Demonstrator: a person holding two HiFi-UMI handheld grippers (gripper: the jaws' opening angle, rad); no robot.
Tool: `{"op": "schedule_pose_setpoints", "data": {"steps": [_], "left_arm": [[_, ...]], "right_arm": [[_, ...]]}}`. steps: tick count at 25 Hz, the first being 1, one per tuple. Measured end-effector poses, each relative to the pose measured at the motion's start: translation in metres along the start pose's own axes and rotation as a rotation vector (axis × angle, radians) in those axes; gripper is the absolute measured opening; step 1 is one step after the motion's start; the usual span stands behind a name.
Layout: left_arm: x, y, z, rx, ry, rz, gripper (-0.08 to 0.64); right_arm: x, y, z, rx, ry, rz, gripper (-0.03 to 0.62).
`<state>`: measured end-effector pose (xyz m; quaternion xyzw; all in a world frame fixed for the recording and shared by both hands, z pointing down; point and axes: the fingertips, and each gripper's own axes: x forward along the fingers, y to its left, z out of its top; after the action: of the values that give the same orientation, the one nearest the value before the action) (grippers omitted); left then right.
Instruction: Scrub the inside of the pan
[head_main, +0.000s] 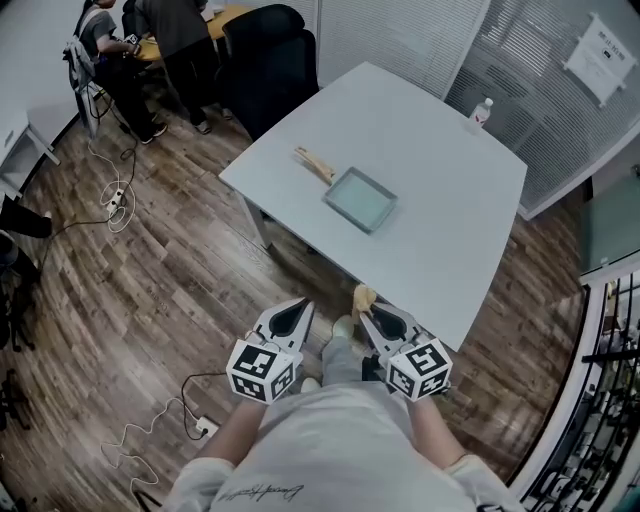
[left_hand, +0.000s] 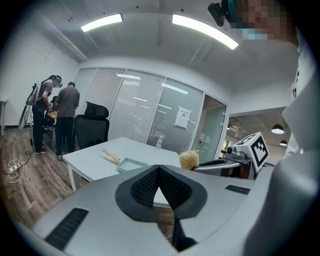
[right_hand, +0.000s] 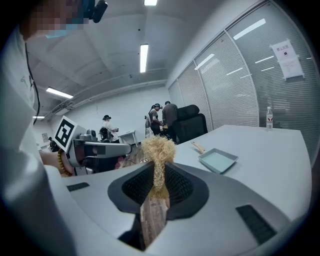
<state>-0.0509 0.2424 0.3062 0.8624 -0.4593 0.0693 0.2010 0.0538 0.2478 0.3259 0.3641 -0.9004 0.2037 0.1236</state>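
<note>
The scrubbing has not started, as far as I can judge. The pan (head_main: 360, 198) sits on the white table (head_main: 440, 250), just above the middle of the head view, with its wooden handle pointing to the upper left. Nothing is in it or touching it.

Both my tools hang in the lower middle of that view, over the floor and well apart from the pan. My right gripper (head_main: 375, 318) is clamped on a brush (right_hand: 157, 150), its straw-coloured bristles sticking out past the jaws. My left gripper (head_main: 296, 312) has its jaws pressed together with nothing between them.

What is left is the whole job: reach the table, steady the pan and work the brush round the inside. From this far off I cannot tell if the pan is dirty.
</note>
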Motion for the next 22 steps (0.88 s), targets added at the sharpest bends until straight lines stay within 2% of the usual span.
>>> {"op": "schedule_pose_setpoints", "data": {"steps": [12, 22], "left_arm": [[0.091, 0.045, 0.044, -0.004, 0.002, 0.046, 0.011], [0.137, 0.058, 0.064, -0.006, 0.0, 0.063, 0.011]], "right_arm": [[0.067, -0.085, 0.048, -0.002, 0.03, 0.07, 0.077], [0.091, -0.129, 0.068, -0.002, 0.04, 0.107, 0.077]]}}
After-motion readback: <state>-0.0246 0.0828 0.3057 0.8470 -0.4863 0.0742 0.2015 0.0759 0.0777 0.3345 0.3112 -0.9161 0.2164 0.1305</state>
